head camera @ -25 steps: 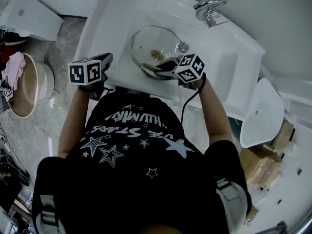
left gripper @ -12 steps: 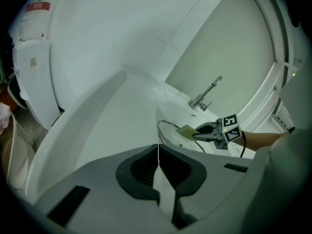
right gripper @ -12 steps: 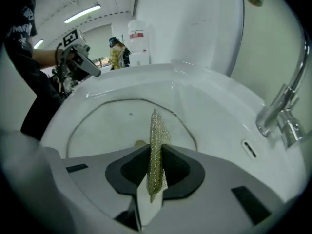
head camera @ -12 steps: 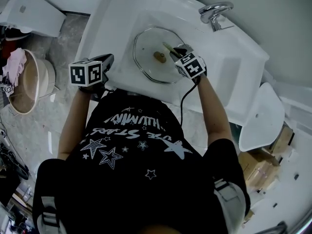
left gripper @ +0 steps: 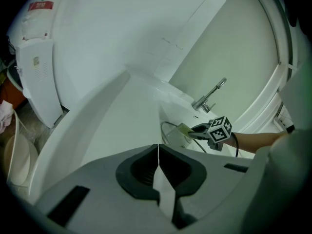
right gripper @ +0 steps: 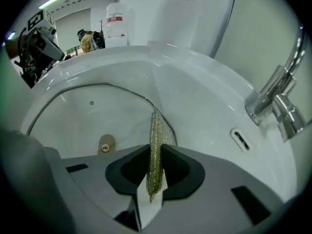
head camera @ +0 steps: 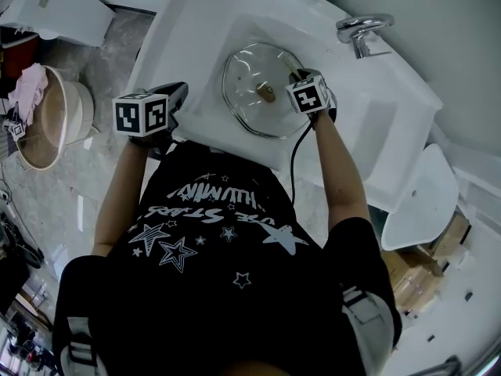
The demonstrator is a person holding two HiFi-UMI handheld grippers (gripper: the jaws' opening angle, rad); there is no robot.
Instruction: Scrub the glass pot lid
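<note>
Right gripper: my right gripper (right gripper: pixel 155 155) is clamped on a green-gold scouring pad (right gripper: pixel 157 128), which stands on edge between the jaws and sticks out ahead of them
What changed: over the last second I have carried the pad from the near edge of the glass pot lid (head camera: pixel 250 84) across to its right-hand rim, on the tap (head camera: pixel 362 28) side
Lid: it lies in the sink (head camera: pixel 235 34), about flat, its metal rim running right under the pad's tip in the right gripper view; the tan knob (right gripper: pixel 106 144) sits left of the pad, apart from it
Contact: the pad seems to meet the rim, though I cannot be sure it presses on the glass
Left gripper: my left gripper (left gripper: pixel 158 152) has stayed by the front-left corner of the worktop (head camera: pixel 168 45), jaws together with nothing between them, well clear of the lid
Meaning for the task: I judge the scrub is mid-stroke, with the near and right parts covered and the far left glass likely yet to do
Risk: nothing holds the lid, so a firm push at the rim could slide or tip it
</note>
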